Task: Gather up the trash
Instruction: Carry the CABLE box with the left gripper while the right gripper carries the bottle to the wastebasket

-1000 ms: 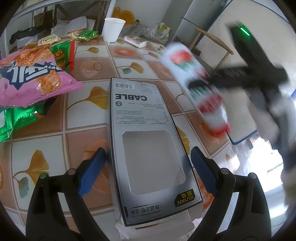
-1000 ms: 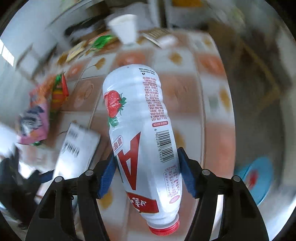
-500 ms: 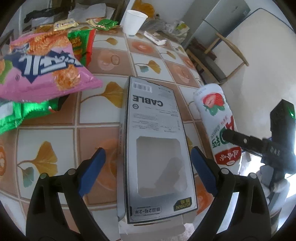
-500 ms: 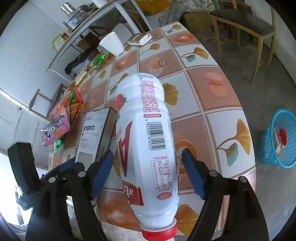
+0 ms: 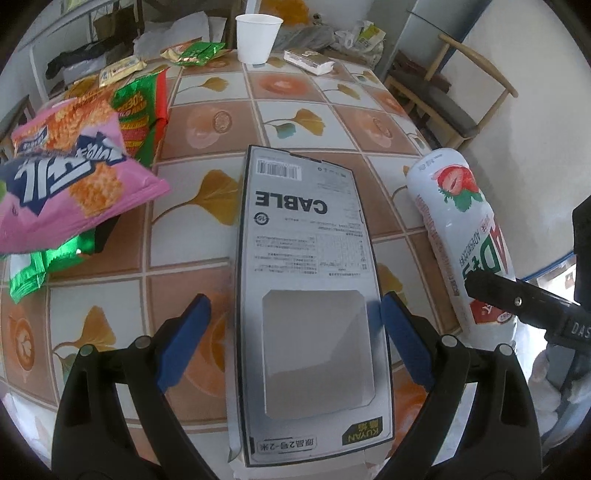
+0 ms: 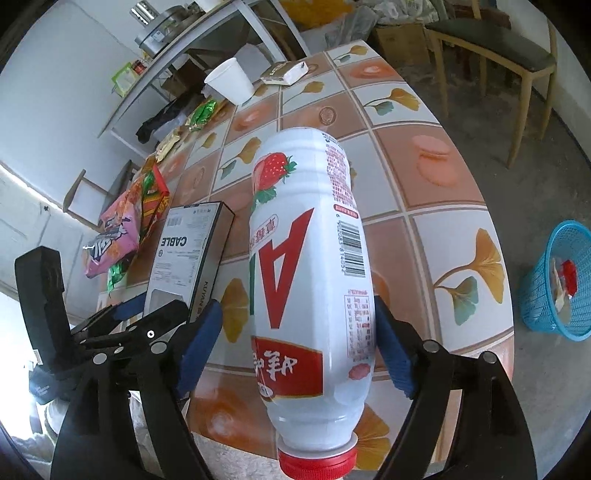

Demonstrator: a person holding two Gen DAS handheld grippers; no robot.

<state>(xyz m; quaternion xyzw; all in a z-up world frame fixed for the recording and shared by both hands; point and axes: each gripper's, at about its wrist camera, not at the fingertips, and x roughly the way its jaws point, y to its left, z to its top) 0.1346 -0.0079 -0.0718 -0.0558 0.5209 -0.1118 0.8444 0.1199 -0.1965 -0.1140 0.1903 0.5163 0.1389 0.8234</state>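
The right tongs (image 6: 291, 325) are let go and wide. The strawberry drink bottle (image 6: 306, 258) lies between the 2 blue pads. 1 pad is at its side and the other stands apart, so nothing squeezes it. The bottle lies near the edge of the bench (image 6: 424, 192), and its red cap pokes out past that edge.

That is the first thing that could go wrong. The bottle is round and smooth. With no squeeze on it, a small bump from the tongs could make it roll or slide off the bench and fall to the floor.

The left tongs (image 5: 291, 310) are loose too. The flat cable box (image 5: 306, 229) lies on the bench between them. 1 pad is at its edge and the other is apart. If the pads shut on it too hard, the thin card could bend and slip out. The 2 tongs are also near each other, so they could knock together.

The blue basket (image 6: 535, 295) stands on the floor, well apart from the bench. It holds a few bits of trash, red and white. The cable box looks empty through its window. The white paper cup (image 5: 256, 33) stands upright at the far end. I cannot see inside it or inside the bottle.
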